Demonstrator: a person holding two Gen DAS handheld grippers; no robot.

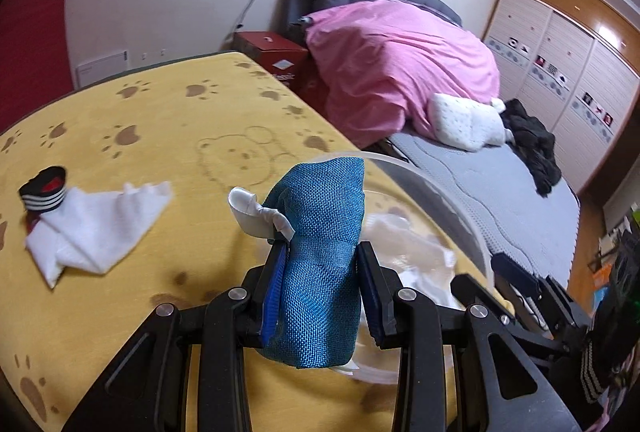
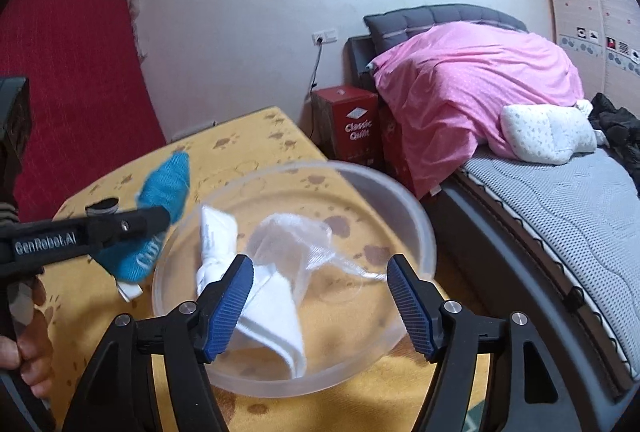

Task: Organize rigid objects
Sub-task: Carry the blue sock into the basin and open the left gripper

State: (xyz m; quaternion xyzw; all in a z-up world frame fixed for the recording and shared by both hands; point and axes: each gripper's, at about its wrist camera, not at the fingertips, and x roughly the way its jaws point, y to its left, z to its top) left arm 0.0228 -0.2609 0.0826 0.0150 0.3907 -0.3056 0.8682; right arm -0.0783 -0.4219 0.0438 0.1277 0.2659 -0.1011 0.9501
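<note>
The left hand-held gripper clenched a blue sock just left of the clear bowl, which already held white cloths; the right hand-held gripper hung released over it. On the worktop, a white sock remained far left.

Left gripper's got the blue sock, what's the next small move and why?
Probably carry the blue woven sock a little further over the clear plastic bowl, then open. The left gripper grips it beside the rim; white cloths already lie inside.
</note>
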